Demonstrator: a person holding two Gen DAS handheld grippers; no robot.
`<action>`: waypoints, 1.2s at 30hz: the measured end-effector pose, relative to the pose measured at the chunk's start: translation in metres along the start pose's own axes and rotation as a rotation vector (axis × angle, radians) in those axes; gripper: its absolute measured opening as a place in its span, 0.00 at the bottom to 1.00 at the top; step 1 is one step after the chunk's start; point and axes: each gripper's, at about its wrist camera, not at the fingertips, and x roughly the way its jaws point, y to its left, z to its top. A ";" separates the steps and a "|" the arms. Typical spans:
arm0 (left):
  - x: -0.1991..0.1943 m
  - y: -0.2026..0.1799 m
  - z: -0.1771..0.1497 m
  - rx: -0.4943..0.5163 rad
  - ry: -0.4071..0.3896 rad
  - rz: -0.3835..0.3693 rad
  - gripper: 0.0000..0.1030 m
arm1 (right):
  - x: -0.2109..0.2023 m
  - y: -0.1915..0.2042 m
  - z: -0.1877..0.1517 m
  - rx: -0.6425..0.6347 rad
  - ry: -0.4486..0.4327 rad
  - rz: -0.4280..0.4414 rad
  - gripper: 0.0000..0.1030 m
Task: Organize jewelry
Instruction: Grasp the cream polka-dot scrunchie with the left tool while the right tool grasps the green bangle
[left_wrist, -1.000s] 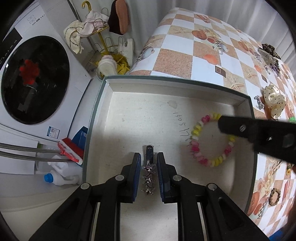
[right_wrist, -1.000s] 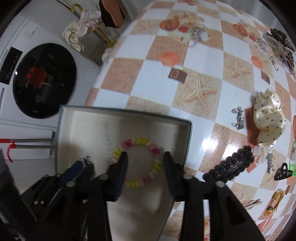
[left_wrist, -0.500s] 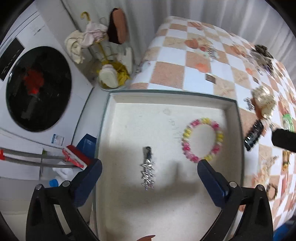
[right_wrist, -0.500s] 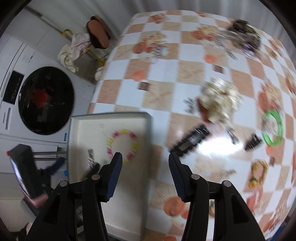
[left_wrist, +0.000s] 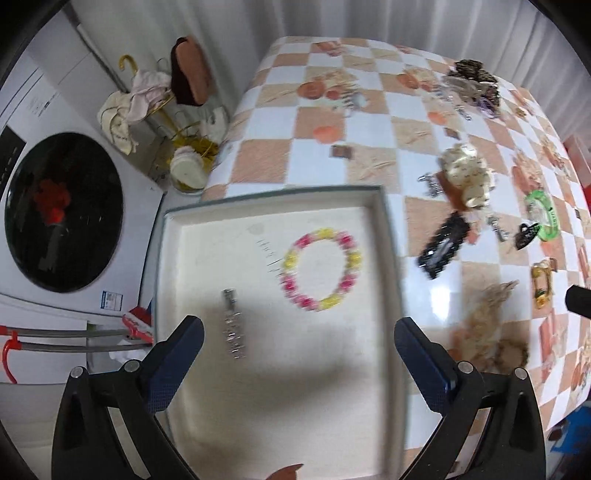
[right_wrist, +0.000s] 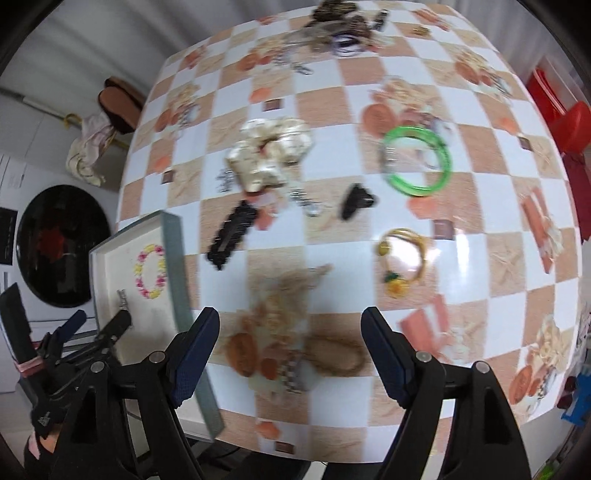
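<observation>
A shallow white tray (left_wrist: 273, 194) at the table's left edge holds a pink-and-yellow bead bracelet (left_wrist: 321, 269) and a silver star hair clip (left_wrist: 232, 325). My left gripper (left_wrist: 299, 332) hangs above the tray, open wide and empty, with the clip lying below its left finger. My right gripper (right_wrist: 290, 321) is over the checkered table to the right of the tray (right_wrist: 173, 258). Its jaws are opening with nothing held. Blurred tan and brown hair pieces (right_wrist: 332, 354) lie on the table beneath it. The bracelet (right_wrist: 149, 271) also shows in the right wrist view.
Loose on the table are a black hair clip (right_wrist: 232, 232), a cream scrunchie (right_wrist: 269, 151), a green bangle (right_wrist: 417, 162), a yellow hair tie (right_wrist: 402, 254) and a far pile of jewelry (right_wrist: 340, 26). A washing machine door (left_wrist: 59, 210) stands left of the table.
The left gripper let go of the silver clip in the tray, opened wide and rose. The right gripper swung from above the bracelet rightward over the table, its jaws widening.
</observation>
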 end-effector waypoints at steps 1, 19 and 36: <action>-0.002 -0.007 0.003 0.007 -0.001 0.001 1.00 | -0.001 -0.009 0.001 0.010 0.003 -0.001 0.79; -0.010 -0.106 0.047 -0.035 0.053 -0.041 1.00 | -0.017 -0.123 0.048 0.073 0.025 -0.023 0.79; 0.021 -0.139 0.102 -0.036 0.043 -0.065 0.93 | 0.014 -0.150 0.090 0.068 0.043 -0.033 0.79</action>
